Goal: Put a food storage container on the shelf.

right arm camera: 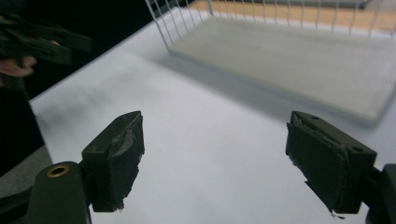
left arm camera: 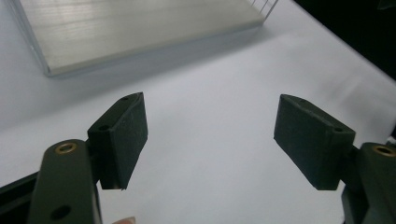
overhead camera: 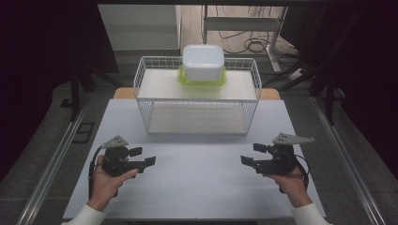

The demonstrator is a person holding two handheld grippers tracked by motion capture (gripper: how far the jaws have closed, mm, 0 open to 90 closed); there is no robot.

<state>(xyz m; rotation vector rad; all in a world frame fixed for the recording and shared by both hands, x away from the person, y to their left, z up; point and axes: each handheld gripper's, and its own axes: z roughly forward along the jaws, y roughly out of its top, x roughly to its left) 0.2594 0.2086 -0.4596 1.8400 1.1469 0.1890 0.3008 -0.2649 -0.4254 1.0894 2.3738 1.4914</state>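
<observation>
My left gripper (overhead camera: 145,157) and right gripper (overhead camera: 248,154) rest low over the white table (overhead camera: 197,187), jaws apart, nothing between them. The white container (overhead camera: 202,61), seated on its green lid (overhead camera: 202,80), stands on the wire rack (overhead camera: 141,82) top shelf at 12 o'clock, well apart from both tools. I judge the work unstarted: approach, grasp and transfer all remain.
</observation>
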